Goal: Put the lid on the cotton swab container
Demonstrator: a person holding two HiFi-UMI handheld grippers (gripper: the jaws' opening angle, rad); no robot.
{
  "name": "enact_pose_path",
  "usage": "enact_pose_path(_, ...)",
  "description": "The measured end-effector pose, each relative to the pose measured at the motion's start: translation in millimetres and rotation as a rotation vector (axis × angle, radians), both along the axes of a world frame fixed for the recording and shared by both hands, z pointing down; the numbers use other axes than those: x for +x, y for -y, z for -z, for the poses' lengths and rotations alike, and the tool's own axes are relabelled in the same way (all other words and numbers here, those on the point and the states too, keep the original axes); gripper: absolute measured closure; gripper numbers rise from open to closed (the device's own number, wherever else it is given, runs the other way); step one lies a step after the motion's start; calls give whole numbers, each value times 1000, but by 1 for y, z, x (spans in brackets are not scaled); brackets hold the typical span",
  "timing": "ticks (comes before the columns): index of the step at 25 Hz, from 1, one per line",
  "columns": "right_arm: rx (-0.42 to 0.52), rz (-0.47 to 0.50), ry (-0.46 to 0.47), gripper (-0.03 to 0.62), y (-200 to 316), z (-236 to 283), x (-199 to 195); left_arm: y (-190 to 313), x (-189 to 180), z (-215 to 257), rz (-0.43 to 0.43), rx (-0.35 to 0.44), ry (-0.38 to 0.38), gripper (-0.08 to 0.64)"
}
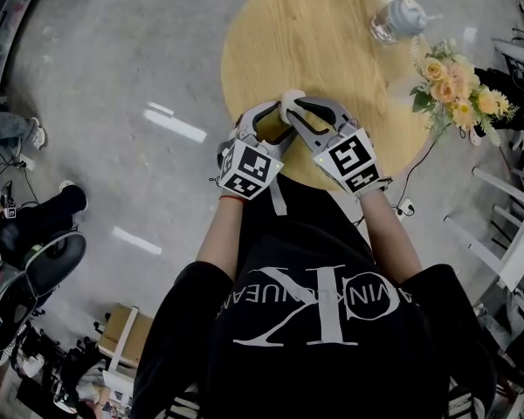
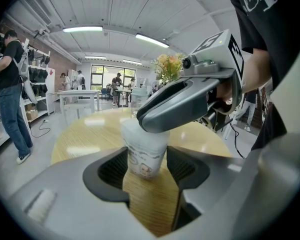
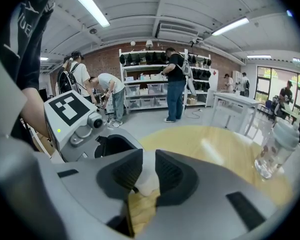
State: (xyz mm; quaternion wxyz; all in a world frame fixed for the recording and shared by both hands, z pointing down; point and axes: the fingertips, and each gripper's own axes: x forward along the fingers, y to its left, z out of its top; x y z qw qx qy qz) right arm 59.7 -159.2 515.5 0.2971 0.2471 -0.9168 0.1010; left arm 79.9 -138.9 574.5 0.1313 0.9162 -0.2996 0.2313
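A translucent cotton swab container point(image 2: 145, 154) with a printed label stands upright on the round wooden table point(image 1: 332, 42), near its front edge. My left gripper point(image 2: 146, 166) is shut on the container, one pad against each side. My right gripper point(image 3: 146, 176) is shut on the white lid point(image 3: 148, 180). It comes in from the right and holds the lid over the container's top, hiding the rim in the left gripper view. In the head view both grippers, left point(image 1: 264, 122) and right point(image 1: 295, 107), meet at the white lid point(image 1: 290, 103).
A clear water bottle point(image 1: 400, 16) with a pale cap stands at the table's far right. A bunch of yellow flowers point(image 1: 458, 85) sits at the right edge. A cable hangs off the right side. People stand at shelves and tables in the background.
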Motion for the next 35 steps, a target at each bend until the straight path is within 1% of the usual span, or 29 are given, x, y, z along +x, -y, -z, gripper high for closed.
enact_pose_path(11,-3,-20,25,500,-2,1,0,-5,-7,12,-5,4,-29,310)
enact_pose_path(13,-15,-31,31,500,-1,0,1,-8,-9,13,-14,-5,-43,311)
enact_pose_path(15,-31,-46,50,503,0,0,2,-11,-11,21,-28,-7,-73,310)
enact_pose_path(20,-52,-84,130,505,2,5,7,-15,-15,44,-72,17,-115,311)
enact_pose_path(22,-67,-118,192,515,3,8,7,-20,-16,53,-106,14,-160,314)
enact_pose_path(24,-76,-152,262,528,6,17,8,-22,-19,62,-116,13,-209,318)
enact_pose_path(26,-63,-182,301,540,10,26,12,-19,-24,70,-93,23,-242,362)
enact_pose_path(28,-41,-207,308,549,15,33,19,-13,-28,76,-66,38,-254,409)
enact_pose_path(32,-2,-244,305,557,19,43,29,-5,-35,83,-30,69,-226,477)
enact_pose_path(35,16,-270,307,563,20,48,33,2,-42,88,8,87,-220,524)
